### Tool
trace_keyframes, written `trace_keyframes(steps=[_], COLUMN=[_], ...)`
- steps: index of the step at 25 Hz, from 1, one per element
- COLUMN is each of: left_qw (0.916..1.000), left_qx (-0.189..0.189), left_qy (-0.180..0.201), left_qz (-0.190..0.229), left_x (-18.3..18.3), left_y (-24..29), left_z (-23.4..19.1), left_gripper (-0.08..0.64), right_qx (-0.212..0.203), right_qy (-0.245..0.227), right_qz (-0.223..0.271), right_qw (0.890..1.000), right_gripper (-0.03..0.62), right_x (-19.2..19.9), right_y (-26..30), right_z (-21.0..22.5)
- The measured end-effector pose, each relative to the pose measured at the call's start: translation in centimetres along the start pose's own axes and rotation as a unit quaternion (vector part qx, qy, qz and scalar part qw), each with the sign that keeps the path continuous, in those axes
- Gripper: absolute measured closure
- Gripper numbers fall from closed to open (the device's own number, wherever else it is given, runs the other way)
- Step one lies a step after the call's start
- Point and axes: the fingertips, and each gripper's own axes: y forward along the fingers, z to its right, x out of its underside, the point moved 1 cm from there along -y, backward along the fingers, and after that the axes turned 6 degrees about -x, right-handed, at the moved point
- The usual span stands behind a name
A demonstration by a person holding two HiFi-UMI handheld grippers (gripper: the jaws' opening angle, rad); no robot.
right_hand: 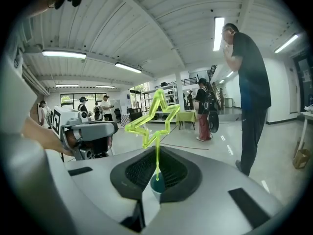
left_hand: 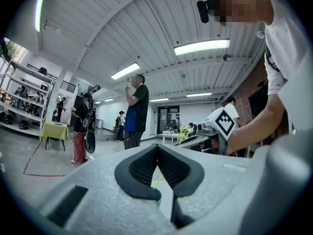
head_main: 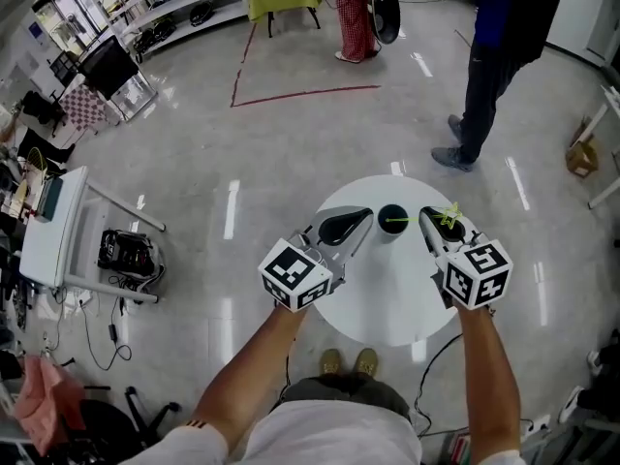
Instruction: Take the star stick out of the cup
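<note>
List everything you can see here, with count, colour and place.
table: one, white, round, under both grippers
cup: one, dark, mid-table
star stick: one, lime green, in right gripper, lower end at cup
standing person: one, dark clothes, floor beyond table
second person: one, red trousers, farther back
small table: one, white, far left
left gripper: grey, shut, empty, left of cup
right gripper: grey, shut on star stick, right of cup

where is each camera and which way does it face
Head view: on the head, down onto the table; forearms, left gripper, right gripper show.
Left gripper view: behind its shut fingers, facing the right gripper; arm, shirt show.
Right gripper view: behind fingers shut on the star stick, facing the left gripper; hand shows.
Both gripper views share the star stick.
</note>
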Motion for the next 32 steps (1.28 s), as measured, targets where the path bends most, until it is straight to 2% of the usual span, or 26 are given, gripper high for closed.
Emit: trace_keyframes(steps=[11, 16, 32], left_qw=[0.9990, 0.9978, 0.9961], left_qx=[0.011, 0.019, 0.030], left_qy=[0.018, 0.033, 0.046], left_qz=[0.040, 0.054, 0.070], left_x=[-4.5, -6.1, -8.0], left_y=[-1.4, -2.1, -2.6], left_z=[2.5, 3.5, 5.2], left_gripper=[0.545, 0.545, 0.545], right_qx=[0.004, 0.011, 0.024], right_qy=[-0.031, -0.038, -0.052], right_qz=[0.077, 0.106, 0.121], right_qw=[0.997, 0.994, 0.991], right_gripper=[0.571, 0.571, 0.572], right_x=[-5.6, -6.9, -7.7], right_y=[-5.8, -7.8, -9.8], right_z=[-3.2, -4.2, -5.0])
